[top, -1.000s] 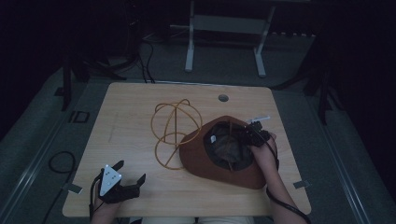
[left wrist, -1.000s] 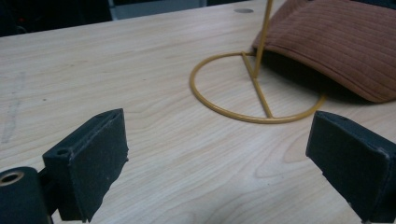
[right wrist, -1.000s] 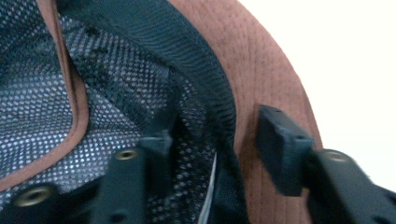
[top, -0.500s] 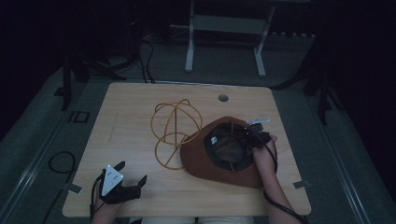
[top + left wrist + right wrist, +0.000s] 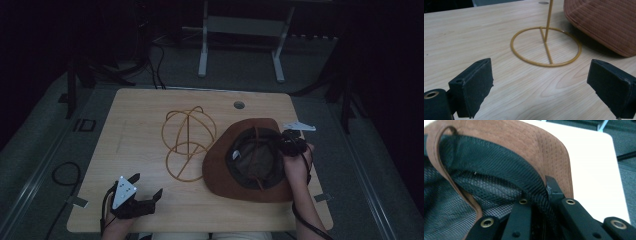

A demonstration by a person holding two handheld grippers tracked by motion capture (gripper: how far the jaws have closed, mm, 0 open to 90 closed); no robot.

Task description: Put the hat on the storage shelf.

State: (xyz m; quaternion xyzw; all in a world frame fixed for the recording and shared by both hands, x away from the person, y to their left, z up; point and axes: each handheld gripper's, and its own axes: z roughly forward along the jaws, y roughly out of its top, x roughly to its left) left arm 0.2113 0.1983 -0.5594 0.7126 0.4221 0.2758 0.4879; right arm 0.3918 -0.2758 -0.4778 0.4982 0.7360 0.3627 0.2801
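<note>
Near the tabletop's front left corner: left gripper (image 5: 142, 191), jaws spread wide, nothing between them. Mid-table: yellow wire stand (image 5: 187, 143), its base ring just beside the hat's brim and touching nothing else. Right half, toward the front edge: brown hat (image 5: 248, 161), crown down, dark mesh lining up. Right gripper (image 5: 286, 145), jaws just closed, pinching the brim's right side; fingertips hidden by fabric. Round hole (image 5: 239, 105) near the back edge.

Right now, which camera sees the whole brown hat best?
The high view: the whole hat lies upside down on the table. The right gripper view shows its brim and mesh lining close up; the left gripper view shows one brim edge.
</note>
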